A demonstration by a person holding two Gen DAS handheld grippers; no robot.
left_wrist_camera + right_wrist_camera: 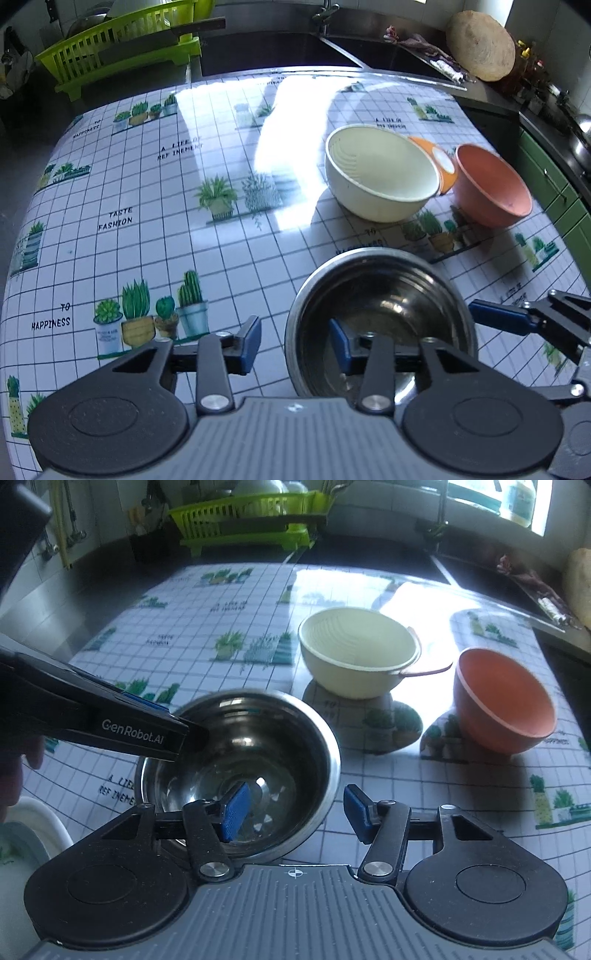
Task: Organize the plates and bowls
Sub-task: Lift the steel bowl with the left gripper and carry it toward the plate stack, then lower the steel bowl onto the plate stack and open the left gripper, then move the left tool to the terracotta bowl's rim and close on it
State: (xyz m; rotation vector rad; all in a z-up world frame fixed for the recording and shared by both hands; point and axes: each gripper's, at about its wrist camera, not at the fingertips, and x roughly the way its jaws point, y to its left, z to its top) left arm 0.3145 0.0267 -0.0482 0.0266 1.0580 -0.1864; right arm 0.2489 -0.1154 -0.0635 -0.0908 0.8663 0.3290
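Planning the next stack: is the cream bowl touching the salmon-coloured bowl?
Apart. The right wrist view shows tablecloth between the cream bowl and the salmon-coloured bowl.

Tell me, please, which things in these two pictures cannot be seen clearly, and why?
- Orange plate: both views, mostly hidden behind the cream bowl.
- Dishes in the green rack: both views, too far and dark.
- White object: right wrist view, cut off by the left edge.
- Steel bowl: left wrist view, near rim covered by the left gripper.

Steel bowl point(380, 317) sat upright and empty at 6 o'clock on the worktop. Cream bowl point(380, 177) stood at 12, leaning on an orange dish point(434, 155), with the terracotta bowl point(491, 184) tilted at 2.
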